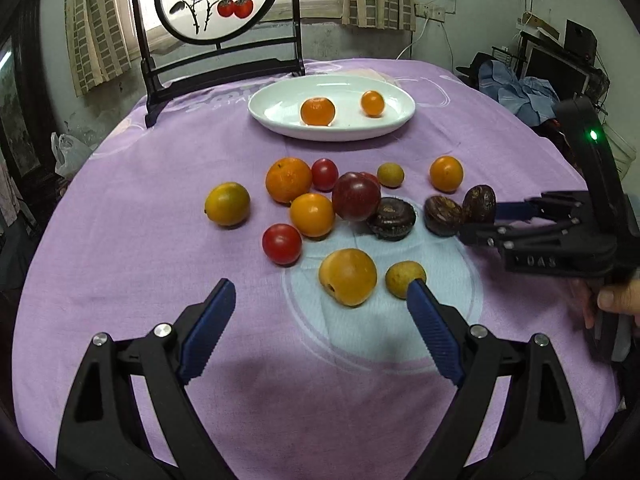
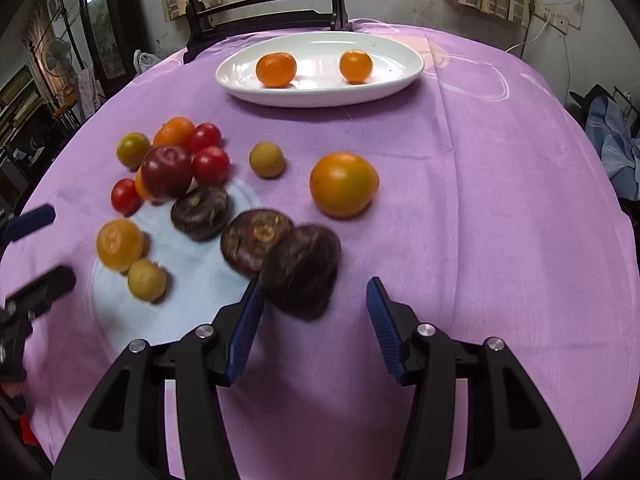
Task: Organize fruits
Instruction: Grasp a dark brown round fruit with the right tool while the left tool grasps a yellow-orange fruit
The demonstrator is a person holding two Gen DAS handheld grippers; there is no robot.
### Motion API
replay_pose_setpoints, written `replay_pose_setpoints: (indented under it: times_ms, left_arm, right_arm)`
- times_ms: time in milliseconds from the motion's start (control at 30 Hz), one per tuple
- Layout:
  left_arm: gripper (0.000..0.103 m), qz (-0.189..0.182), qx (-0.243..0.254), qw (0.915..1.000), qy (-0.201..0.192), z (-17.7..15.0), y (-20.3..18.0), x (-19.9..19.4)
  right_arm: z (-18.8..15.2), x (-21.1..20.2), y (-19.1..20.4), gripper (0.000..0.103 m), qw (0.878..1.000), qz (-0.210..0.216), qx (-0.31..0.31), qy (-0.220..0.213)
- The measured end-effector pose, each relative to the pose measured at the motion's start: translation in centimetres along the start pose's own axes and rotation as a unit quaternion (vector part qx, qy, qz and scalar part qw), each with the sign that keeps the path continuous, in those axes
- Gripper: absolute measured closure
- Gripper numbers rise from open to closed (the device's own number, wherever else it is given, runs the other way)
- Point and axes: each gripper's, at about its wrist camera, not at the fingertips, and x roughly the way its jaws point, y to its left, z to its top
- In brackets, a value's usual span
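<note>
A white oval plate [image 1: 280, 122] [image 2: 240, 88] at the far side of the table holds two oranges. Loose fruit lies mid-table: oranges, red tomatoes, a dark red plum [image 1: 356, 196] [image 2: 167, 170], brown water chestnuts and small longans. My left gripper [image 1: 320, 291] is open and low over the cloth, with a yellow-orange apricot [image 1: 348, 276] just ahead between its tips. My right gripper [image 2: 314, 286] [image 1: 480, 222] is open around a tilted dark chestnut [image 2: 300, 272] [image 1: 479, 203]. Its left finger [image 2: 248, 320] is at the chestnut's edge, and the right finger [image 2: 384, 328] stands apart from it.
Purple cloth [image 1: 120, 260] covers the round table. A dark wooden stand [image 1: 216, 68] with a painted round panel rises behind the plate. A second chestnut [image 2: 256, 238] touches the one between my right jaws. A hand [image 1: 616, 300] grips the right gripper's handle.
</note>
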Motion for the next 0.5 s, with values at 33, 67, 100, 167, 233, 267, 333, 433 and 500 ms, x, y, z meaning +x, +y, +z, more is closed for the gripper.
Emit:
replay_pose_setpoints:
  times_ms: [33, 67, 100, 167, 233, 267, 333, 433, 500]
  left_arm:
    - [0.014, -0.001, 0.000, 1.0000, 0.004, 0.0, 0.1, 0.2]
    - [0.014, -0.001, 0.000, 1.0000, 0.009, 0.0, 0.2, 0.6]
    - [0.014, -0.001, -0.001, 0.9999, 0.013, 0.0, 0.2, 0.9]
    - [0.014, -0.005, -0.002, 0.9998, 0.020, 0.1, 0.3, 1.5]
    - [0.015, -0.008, -0.003, 0.9996, 0.027, 0.2, 0.3, 2.1]
    - [0.015, -0.008, -0.002, 0.9995, 0.029, 0.3, 0.2, 2.2]
    - [0.015, -0.008, -0.003, 0.9995, 0.032, 0.4, 0.0, 2.6]
    - [0.017, -0.008, -0.009, 0.9991, 0.040, 0.7, -0.1, 3.3]
    - [0.020, -0.014, -0.014, 0.9988, 0.045, 0.8, -0.1, 3.7]
  right_arm:
    - [0.2, 0.1, -0.1, 0.049, 1.000, 0.003, 0.001, -0.002]
    - [0.2, 0.1, -0.1, 0.051, 1.000, 0.007, 0.002, -0.009]
    - [0.2, 0.0, -0.1, 0.060, 1.000, 0.019, 0.001, -0.014]
    - [0.0, -0.6, -0.1, 0.066, 0.999, 0.020, 0.002, -0.024]
    - [-0.4, -1.5, -0.6, 0.066, 0.999, 0.030, 0.013, -0.037]
    - [-0.6, -1.9, -0.9, 0.066, 0.998, 0.039, 0.021, -0.041]
    - [-0.9, -2.5, -1.6, 0.066, 0.997, 0.055, 0.034, -0.048]
    - [-1.2, -2.8, -2.3, 0.066, 0.995, 0.067, 0.051, -0.051]
    - [-1.3, -3.0, -2.5, 0.066, 0.994, 0.073, 0.054, -0.053]
